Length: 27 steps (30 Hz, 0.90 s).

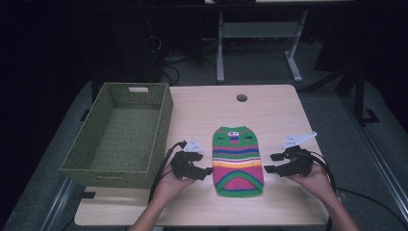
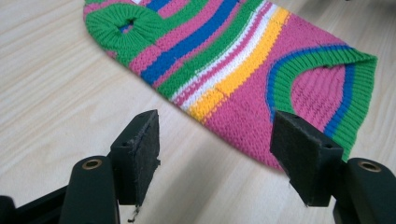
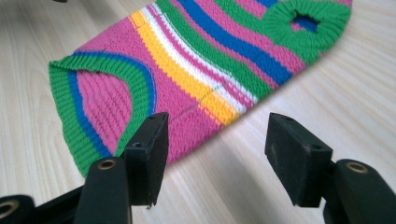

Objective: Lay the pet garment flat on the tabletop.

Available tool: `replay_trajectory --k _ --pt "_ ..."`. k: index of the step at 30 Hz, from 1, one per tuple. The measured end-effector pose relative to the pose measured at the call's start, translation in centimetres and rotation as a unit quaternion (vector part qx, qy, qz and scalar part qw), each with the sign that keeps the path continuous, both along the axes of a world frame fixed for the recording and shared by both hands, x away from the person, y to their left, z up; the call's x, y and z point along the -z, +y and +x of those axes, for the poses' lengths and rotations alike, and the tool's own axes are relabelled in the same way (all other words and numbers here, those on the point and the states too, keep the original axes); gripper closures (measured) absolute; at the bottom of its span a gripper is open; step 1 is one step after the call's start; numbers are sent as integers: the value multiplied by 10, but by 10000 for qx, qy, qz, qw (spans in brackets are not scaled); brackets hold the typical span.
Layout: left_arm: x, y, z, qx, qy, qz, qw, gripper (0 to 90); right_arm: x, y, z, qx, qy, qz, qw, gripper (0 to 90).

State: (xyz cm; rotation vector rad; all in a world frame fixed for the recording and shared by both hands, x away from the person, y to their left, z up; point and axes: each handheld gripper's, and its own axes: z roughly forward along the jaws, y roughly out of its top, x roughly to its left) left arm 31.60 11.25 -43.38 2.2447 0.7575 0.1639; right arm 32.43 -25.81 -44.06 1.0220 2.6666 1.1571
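A small knitted sweater [image 1: 238,161] with green, pink, blue, white and yellow stripes lies flat on the wooden table [image 1: 274,110], its green hem toward the front edge. My left gripper [image 1: 204,163] is just left of the sweater's lower half, jaws open and empty. In the left gripper view, the left gripper [image 2: 215,126] points at the sweater [image 2: 243,70] near its hem. My right gripper [image 1: 271,163] stands just right of the sweater, also open and empty. In the right gripper view, the right gripper [image 3: 217,123] faces the sweater's edge [image 3: 196,70]; nothing touches the pads.
An empty green woven basket [image 1: 103,171] stands at the table's left side. A round cable hole [image 1: 241,97] sits near the far edge. Beyond the table are a desk's legs and dark floor.
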Motion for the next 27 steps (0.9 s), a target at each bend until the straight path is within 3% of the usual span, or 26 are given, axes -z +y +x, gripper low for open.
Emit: replay_trajectory --k 10,21,27 --pt "2 10 -14 -49 -76 -15 10000 286 5 -17 -17 170 59 -35 9998 342" --pt "6 25 -38 -37 -119 -88 9999 276 9 -35 -43 290 -82 -15 9995 329" --pt "12 30 -50 -13 -130 -117 9998 265 13 -45 -62 508 -336 106 9981 280"
